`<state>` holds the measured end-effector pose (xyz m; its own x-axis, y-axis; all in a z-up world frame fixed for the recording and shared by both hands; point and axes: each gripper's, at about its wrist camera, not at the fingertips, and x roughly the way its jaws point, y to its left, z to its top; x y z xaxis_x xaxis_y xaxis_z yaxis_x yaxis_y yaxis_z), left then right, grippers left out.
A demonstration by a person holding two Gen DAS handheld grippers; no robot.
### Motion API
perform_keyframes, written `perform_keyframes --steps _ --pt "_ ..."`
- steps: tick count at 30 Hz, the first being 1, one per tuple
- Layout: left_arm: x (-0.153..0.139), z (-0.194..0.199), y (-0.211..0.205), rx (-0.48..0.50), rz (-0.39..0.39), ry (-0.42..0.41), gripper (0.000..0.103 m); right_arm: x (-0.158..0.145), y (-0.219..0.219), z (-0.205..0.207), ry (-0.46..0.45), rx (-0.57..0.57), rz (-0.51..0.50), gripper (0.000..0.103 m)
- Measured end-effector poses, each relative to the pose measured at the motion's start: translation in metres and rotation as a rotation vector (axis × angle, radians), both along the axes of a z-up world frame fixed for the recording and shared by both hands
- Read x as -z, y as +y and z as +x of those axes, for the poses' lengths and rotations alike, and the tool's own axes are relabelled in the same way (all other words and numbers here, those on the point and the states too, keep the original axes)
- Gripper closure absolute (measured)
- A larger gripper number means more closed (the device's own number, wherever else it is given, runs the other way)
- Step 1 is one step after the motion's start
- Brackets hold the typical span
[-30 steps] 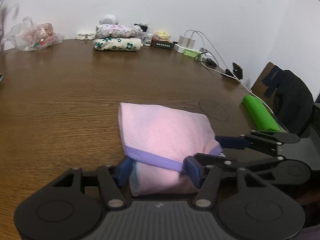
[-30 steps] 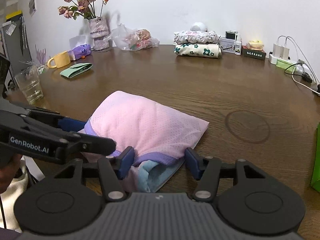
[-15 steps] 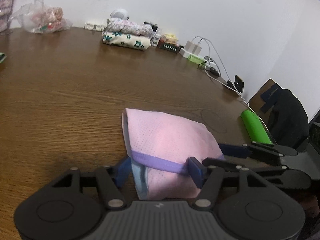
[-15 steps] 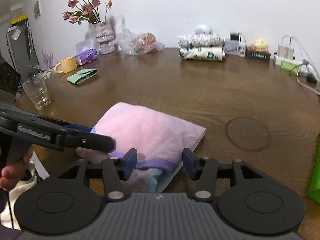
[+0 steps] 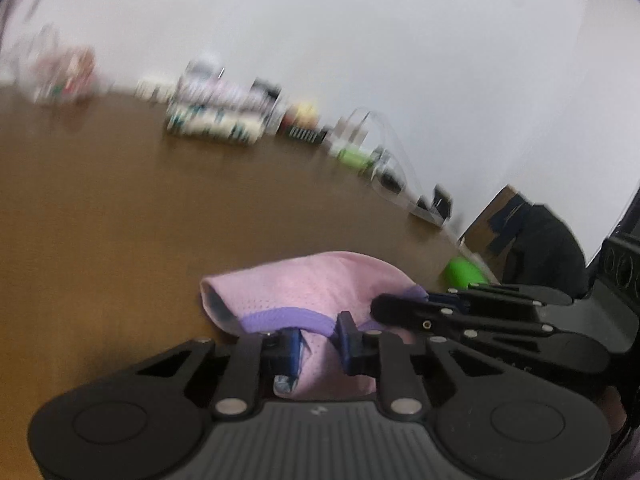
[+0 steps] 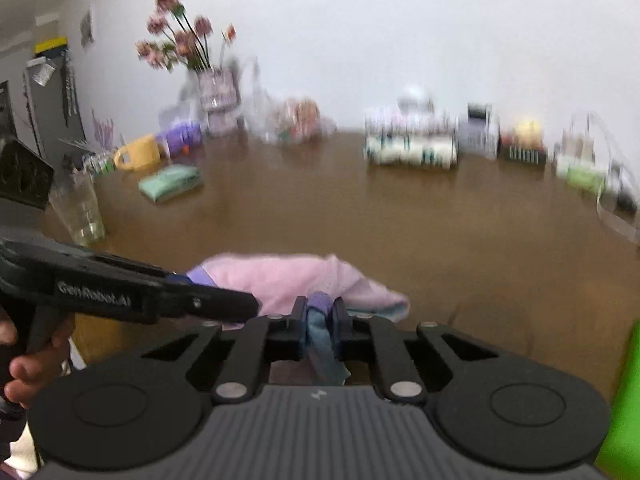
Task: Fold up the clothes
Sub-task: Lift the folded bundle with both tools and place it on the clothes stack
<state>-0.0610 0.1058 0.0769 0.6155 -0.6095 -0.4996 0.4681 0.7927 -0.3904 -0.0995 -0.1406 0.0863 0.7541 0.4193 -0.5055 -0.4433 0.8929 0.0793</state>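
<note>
**Q:** Where is the garment?

**A:** The pink garment (image 5: 320,284), folded into a small bundle with a purple band (image 5: 288,318) along its near edge, sits at the near edge of the wooden table (image 5: 120,216), right in front of both my tools. A light blue layer (image 6: 320,336) shows under the pink at that near edge.

**Q:** Your left gripper?

**A:** My left gripper (image 5: 318,340) has its blue pads drawn in on the near edge of the bundle, with purple band and pink cloth pinched between them. Clamped, as far as the left wrist view shows.

**Q:** And the right one?

**A:** My right gripper (image 6: 319,322) is closed tight on the blue and purple hem; the cloth stands up as a thin ridge between the two fingers. In the left wrist view it reaches in from the right, touching the bundle's right end.

**Q:** Surroundings?

**A:** Both views are motion-blurred. Far side of the table: a stack of folded clothes (image 6: 412,148), a vase of flowers (image 6: 216,88), a yellow mug (image 6: 138,154), a folded green cloth (image 6: 170,182) and a drinking glass (image 6: 80,208). A green object (image 5: 464,272) lies just right of the bundle. A hand (image 6: 28,372) grips the left tool's handle.
</note>
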Motion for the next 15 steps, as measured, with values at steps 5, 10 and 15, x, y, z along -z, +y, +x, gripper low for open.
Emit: perform_keyframes --steps 5,10,15 --pt "-0.072 0.054 -0.003 0.019 -0.030 -0.159 0.086 -0.064 -0.009 0.040 -0.120 -0.028 -0.011 0.092" --pt "-0.131 0.147 -0.016 0.025 0.003 -0.275 0.086 -0.127 -0.008 0.125 -0.212 -0.007 -0.023 0.092" --pt "-0.146 0.247 -0.031 0.009 0.064 -0.325 0.086 -0.145 0.003 0.236 -0.242 0.040 -0.058 0.092"
